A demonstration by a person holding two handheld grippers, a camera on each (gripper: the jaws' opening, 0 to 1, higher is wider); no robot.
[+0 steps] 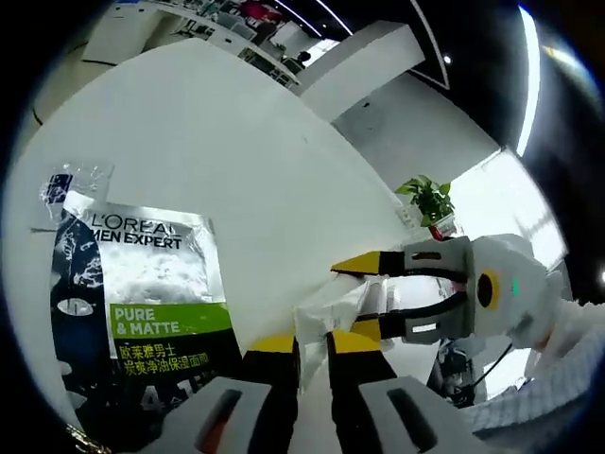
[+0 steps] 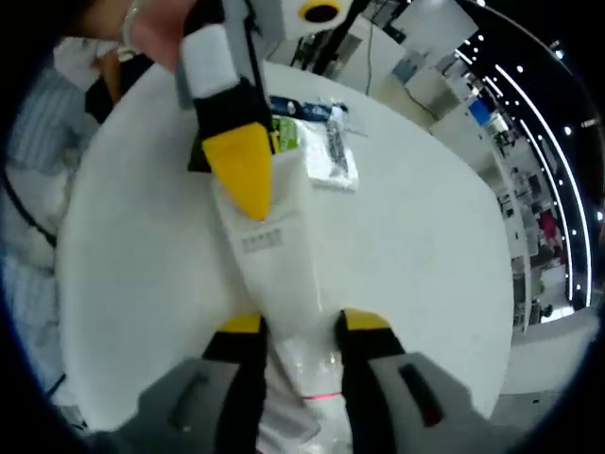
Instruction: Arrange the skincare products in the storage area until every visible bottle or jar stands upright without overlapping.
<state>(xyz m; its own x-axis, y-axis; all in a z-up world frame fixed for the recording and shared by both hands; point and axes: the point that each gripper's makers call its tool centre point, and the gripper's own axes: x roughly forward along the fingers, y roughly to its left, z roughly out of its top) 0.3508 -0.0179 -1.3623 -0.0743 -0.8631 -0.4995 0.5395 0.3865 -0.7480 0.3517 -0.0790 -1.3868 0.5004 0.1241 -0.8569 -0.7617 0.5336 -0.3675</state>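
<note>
A white tube is held above the white round table by both grippers. My right gripper is shut on its near end, the jaws pressing either side. My left gripper comes in from the top and clamps the far end, one yellow finger lying over the tube. In the left gripper view, my left gripper pinches the white tube, and the right gripper grips it from the right. A flat L'Oreal Men Expert pack lies on the table to the left.
A small clear packet lies just beyond the L'Oreal pack. A potted plant stands past the table's edge. A person's hand and striped sleeve are at the table's far side. Office desks lie behind.
</note>
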